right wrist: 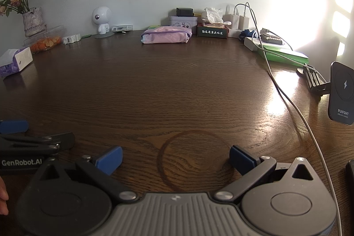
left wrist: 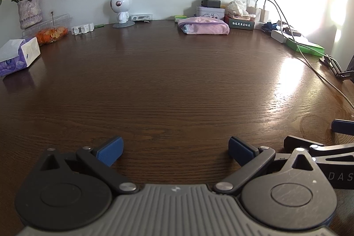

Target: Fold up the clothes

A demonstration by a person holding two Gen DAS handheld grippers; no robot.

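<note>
A: Where is the clothing?

B: A pink, folded-looking fabric bundle with a purple trim lies at the table's far edge, right of centre, its long axis along that edge. It could be finished work or a garment waiting; I cannot tell which.

A: And the 2 grippers?

B: The left gripper and right gripper, both black with blue pads, sit side by side at the near edge of the dark brown wooden table, both spread wide and holding nothing. The bundle is well apart from them, ahead and slightly right for the left, ahead and slightly left for the right.
</note>
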